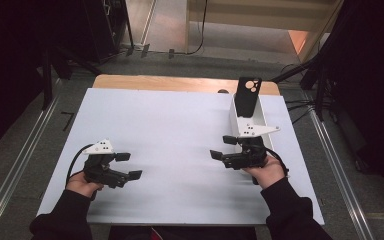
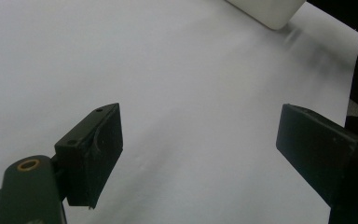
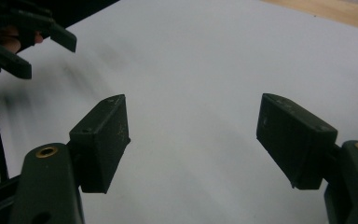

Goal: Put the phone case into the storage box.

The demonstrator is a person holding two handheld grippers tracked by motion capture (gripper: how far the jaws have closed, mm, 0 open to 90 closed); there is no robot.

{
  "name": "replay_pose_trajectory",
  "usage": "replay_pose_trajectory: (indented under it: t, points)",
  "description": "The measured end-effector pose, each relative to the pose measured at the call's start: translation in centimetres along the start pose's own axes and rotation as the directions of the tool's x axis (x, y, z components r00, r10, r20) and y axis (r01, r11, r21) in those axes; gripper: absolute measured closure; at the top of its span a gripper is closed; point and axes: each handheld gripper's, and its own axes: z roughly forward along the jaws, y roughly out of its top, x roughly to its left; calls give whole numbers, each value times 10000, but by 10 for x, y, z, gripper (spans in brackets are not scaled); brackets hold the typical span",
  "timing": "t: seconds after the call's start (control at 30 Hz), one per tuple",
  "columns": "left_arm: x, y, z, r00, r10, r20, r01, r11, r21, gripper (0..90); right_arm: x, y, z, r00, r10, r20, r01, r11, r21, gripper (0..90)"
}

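Note:
My left gripper point(image 1: 129, 165) rests low over the white board point(image 1: 170, 125) at the front left, its jaws open and pointing right with nothing between them. In the left gripper view the same gripper point(image 2: 200, 154) frames bare white surface. My right gripper point(image 1: 222, 147) is at the right, its jaws open, empty and aimed left toward the board's middle. The right gripper view has the right gripper point(image 3: 193, 140) over bare board, with the left gripper point(image 3: 28, 37) farther off at the top left. A black phone case point(image 1: 248, 92) stands upright in a white box point(image 1: 252, 117) behind the right hand.
The board lies on a wooden table point(image 1: 180, 82) whose far edge shows at the back. A corner of the white box point(image 2: 265, 11) shows at the top of the left gripper view. Dark stands and metal floor rails flank the table.

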Motion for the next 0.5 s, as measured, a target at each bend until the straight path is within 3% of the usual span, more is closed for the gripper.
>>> replay_pose_trajectory:
  t: [0.2, 0.5]
  points:
    - [-1, 0, 0, 10000, -19, 92, 19, 10000, -45, 143, 7, -11, 0, 9994, -355, -57, 355, 9993, 114, 236]
    - [-4, -1, 0, 10000, -30, 73, 29, 10000, 71, 142, 10, -26, -4, 9987, -469, -209, 472, 9987, 164, 236]
